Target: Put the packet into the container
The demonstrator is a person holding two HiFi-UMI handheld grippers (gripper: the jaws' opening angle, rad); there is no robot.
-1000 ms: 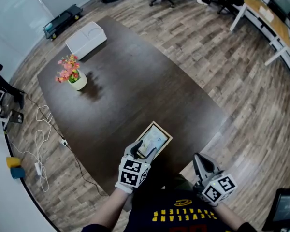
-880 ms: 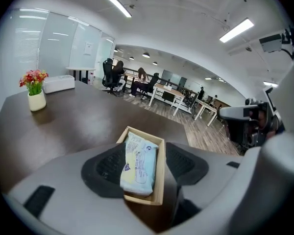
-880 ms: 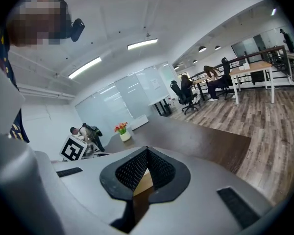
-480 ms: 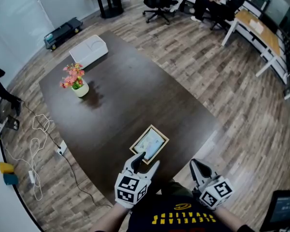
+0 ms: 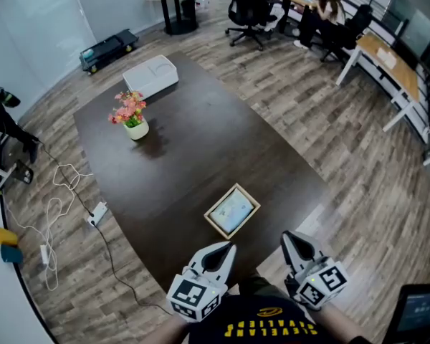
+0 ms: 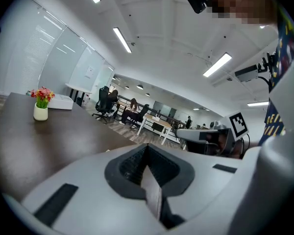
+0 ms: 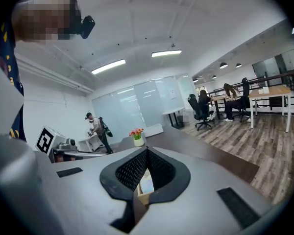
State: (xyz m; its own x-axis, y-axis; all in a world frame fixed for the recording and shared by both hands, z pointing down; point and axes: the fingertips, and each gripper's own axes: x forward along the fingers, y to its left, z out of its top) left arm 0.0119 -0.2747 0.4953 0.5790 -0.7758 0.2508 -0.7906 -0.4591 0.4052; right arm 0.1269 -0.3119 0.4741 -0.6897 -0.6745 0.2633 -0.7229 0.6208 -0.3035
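Pale, bluish-white plastic marks the packet (image 5: 233, 208), which lies flat inside the container (image 5: 215, 227), a shallow light-wood tray. The tray sits on the dark brown surface (image 5: 193, 142) close to the edge nearest the person, turned at an angle to that edge. By the look of it the task is done: the packet rests within the rim and nothing touches it.

The left gripper (image 5: 226, 249) hangs just off that near edge, clear of the tray. Its fingers have just been closing and now meet with nothing between them. The right gripper (image 5: 291, 238) is beside it, also off the surface, its fingers pressed together and empty.

Farther up the surface stand a flower pot (image 5: 135, 124) and a white box (image 5: 152, 76), well apart from the tray.

The risk I judge from here is the tray's place. It lies so near the edge that a careless sweep of either gripper could knock it off or tip the light packet out.
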